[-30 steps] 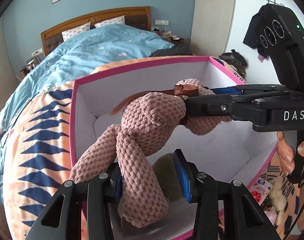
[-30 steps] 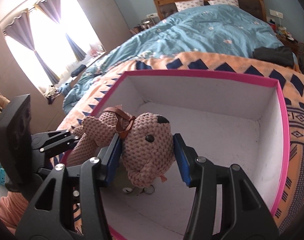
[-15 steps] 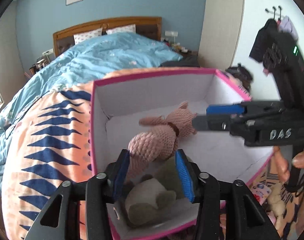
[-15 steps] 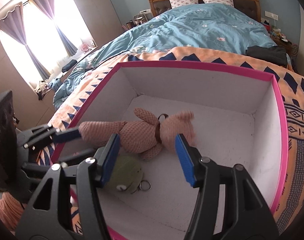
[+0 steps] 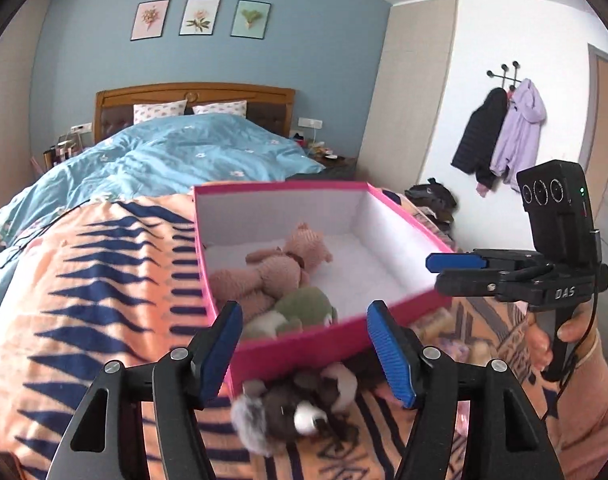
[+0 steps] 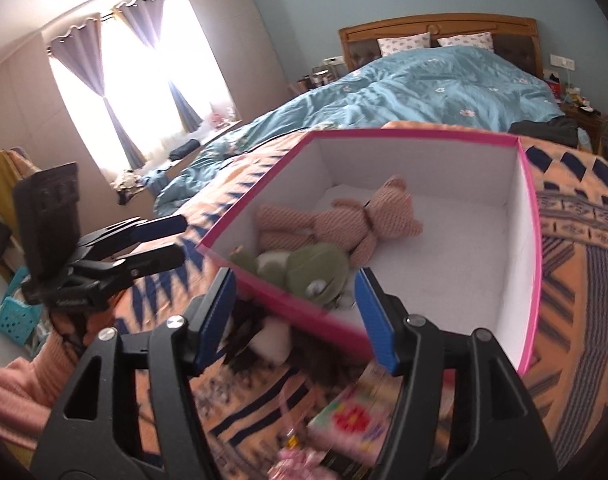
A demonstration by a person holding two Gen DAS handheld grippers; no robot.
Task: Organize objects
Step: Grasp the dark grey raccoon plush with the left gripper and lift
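A pink knitted teddy bear (image 5: 280, 268) (image 6: 364, 220) lies on its side inside the pink box (image 5: 328, 340) (image 6: 530, 240) with white walls. A green plush (image 5: 304, 308) (image 6: 312, 268) lies next to it at the box's near corner. My left gripper (image 5: 303, 312) hangs in front of the box, its jaws opening with nothing gripped. My right gripper (image 6: 295, 277) is also back from the box, jaws opening and empty. Each gripper shows in the other's view: the right gripper (image 5: 456, 268), the left gripper (image 6: 172, 236). A dark brown and white plush (image 5: 300, 404) (image 6: 268, 336) lies on the blanket just before the box.
The box stands on an orange and navy patterned blanket (image 5: 84, 300) over a bed with a blue duvet (image 5: 184, 152). A flowered packet (image 6: 352, 420) and small pink items lie on the blanket near me. Coats (image 5: 504, 132) hang on the right wall; a teal basket (image 6: 16, 316) sits on the floor.
Both grippers let go of the teddy bear, which now lies in the box beside the green plush. Both have pulled back from the box and their jaws have widened.
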